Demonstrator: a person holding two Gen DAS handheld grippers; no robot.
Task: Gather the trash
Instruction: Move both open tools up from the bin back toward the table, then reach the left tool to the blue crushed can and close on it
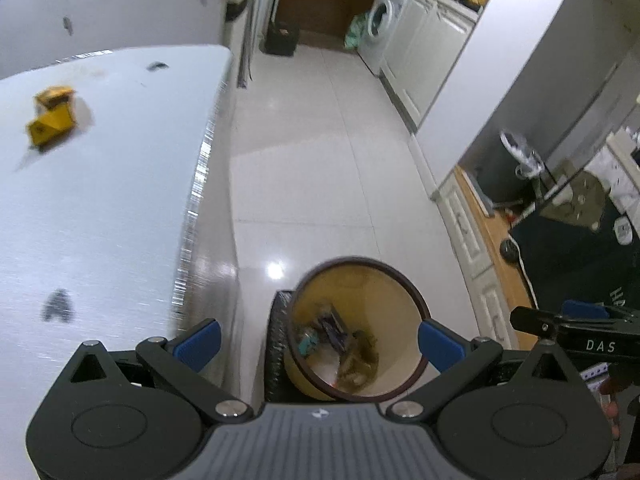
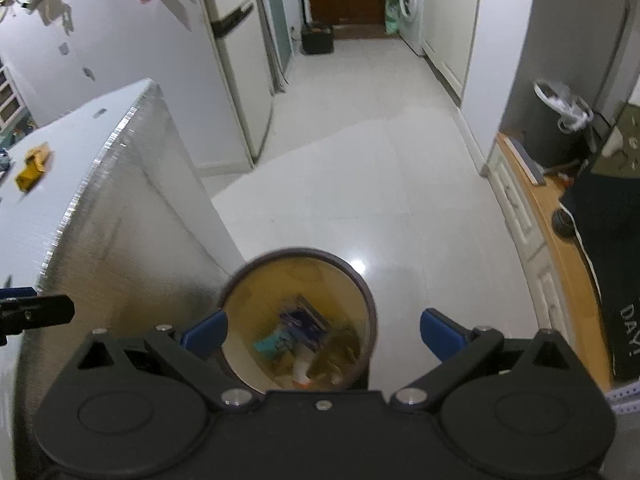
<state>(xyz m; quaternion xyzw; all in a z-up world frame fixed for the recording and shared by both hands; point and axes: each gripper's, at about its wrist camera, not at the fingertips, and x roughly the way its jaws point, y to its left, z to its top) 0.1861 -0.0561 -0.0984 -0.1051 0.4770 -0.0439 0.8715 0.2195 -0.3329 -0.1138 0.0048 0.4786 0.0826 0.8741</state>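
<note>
A round yellow trash bin [image 1: 394, 292] with a dark rim stands on the floor beside the table; it also shows in the right wrist view [image 2: 260, 280]. Several wrappers and scraps [image 1: 336, 340] lie in its bottom. My left gripper [image 1: 320, 340] is open and empty above the bin. My right gripper [image 2: 324, 330] is open and empty above it too. A crumpled yellow carton [image 1: 52, 120] lies on the silver table at the far left, and shows in the right wrist view [image 2: 34, 170].
The silver table [image 1: 100, 208] fills the left. White tiled floor [image 1: 312, 140] runs ahead to a washing machine [image 1: 384, 24] and a black crate [image 1: 282, 38]. A wooden counter with a dark mat [image 1: 568, 248] is on the right. A fridge [image 2: 236, 60] stands behind the table.
</note>
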